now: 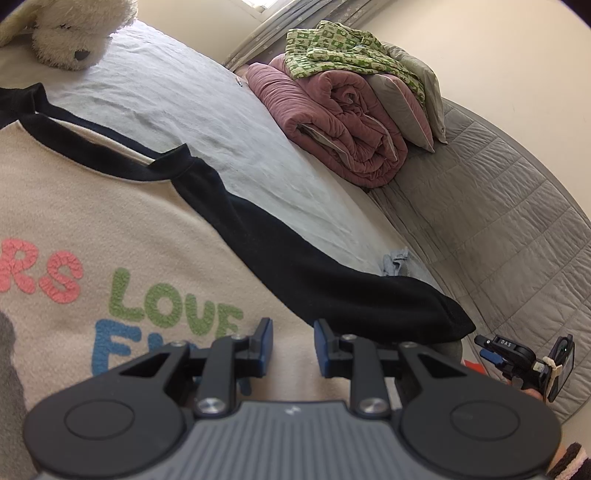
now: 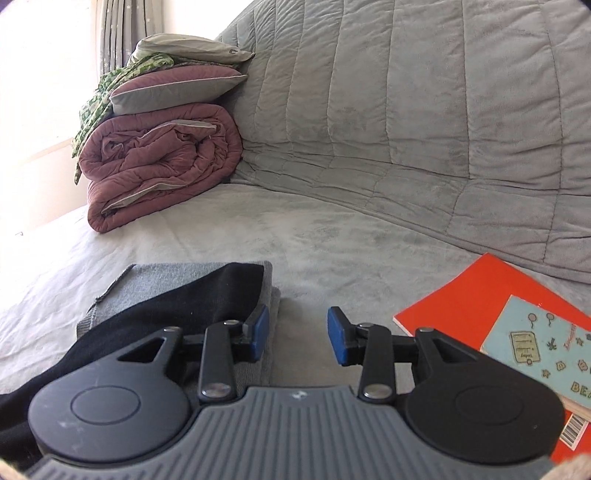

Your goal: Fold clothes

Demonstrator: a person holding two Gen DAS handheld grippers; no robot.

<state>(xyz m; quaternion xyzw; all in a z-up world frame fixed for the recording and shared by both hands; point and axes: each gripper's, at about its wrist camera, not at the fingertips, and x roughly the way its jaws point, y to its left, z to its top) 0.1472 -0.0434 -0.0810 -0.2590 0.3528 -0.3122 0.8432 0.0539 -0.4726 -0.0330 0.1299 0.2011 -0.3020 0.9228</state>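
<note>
The bed filled both views, its grey sheet running up to a quilted grey cover behind. A cream sweatshirt with black sleeves lay spread flat on the sheet, letters in pink, green and blue across its chest. 1 sleeve stretched out from the shoulder toward the quilted cover, its cuff near a folded grey garment that it partly overlay in the right wrist view. A rolled maroon duvet sat at the far end of the bed, with 2 pillows and a green patterned cloth stacked on it. A plush dog rested at the sheet's far corner. An orange book lay on the bed to the right, with a pale blue booklet on top of it.

The left gripper hung over the sweatshirt's chest, beside the sleeve, its blue pads a moderate gap apart and holding nothing; contact with the cloth could not be judged. The right gripper hovered low over bare sheet between the sleeve cuff and the book, jaws spread wider, empty, its left pad just beside the cuff. In the left wrist view it showed small near the sleeve end.
</note>
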